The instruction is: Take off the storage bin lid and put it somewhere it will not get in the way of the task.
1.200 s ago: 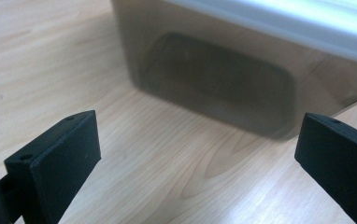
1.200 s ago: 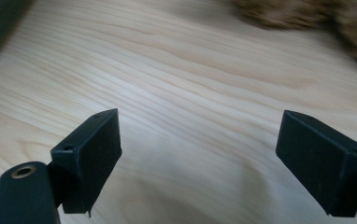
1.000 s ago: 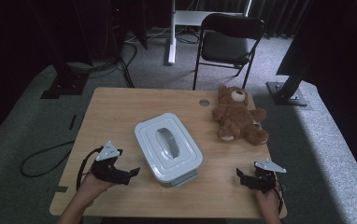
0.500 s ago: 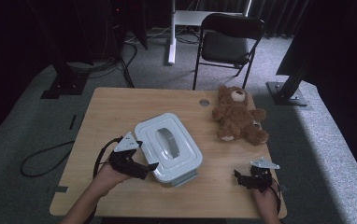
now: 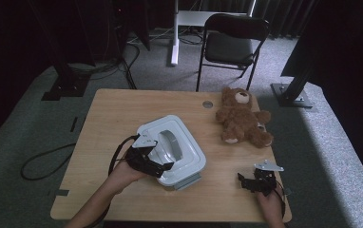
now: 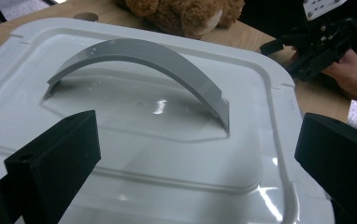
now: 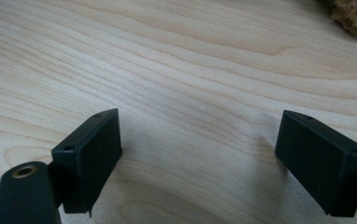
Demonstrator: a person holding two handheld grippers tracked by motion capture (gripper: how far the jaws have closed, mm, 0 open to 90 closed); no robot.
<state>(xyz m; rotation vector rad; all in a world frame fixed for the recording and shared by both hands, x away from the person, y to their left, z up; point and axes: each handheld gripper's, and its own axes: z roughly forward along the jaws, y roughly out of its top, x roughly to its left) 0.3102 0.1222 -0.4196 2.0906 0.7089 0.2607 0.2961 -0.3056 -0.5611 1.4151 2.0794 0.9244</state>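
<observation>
The left hand-held gripper (image 5: pixel 163 167), jaws apart, hovers over the white lid (image 5: pixel 184 152); right of the lid, the right hand-held gripper (image 5: pixel 244 181) rests with jaws apart on the tabletop (image 5: pixel 108 114).

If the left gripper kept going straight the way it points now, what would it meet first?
Most likely the grey handle on the white lid: the left gripper is open over the lid, aimed at it. Depth is unclear.

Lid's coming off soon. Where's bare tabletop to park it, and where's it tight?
Widest bare patch: the far-left of the table, between its far edge and the white box. A smaller one lies near-centre, between box and right gripper. Tight: the far-right corner, taken by the teddy bear, and the box's near-left side, where the left gripper hangs open over the lid.
</observation>
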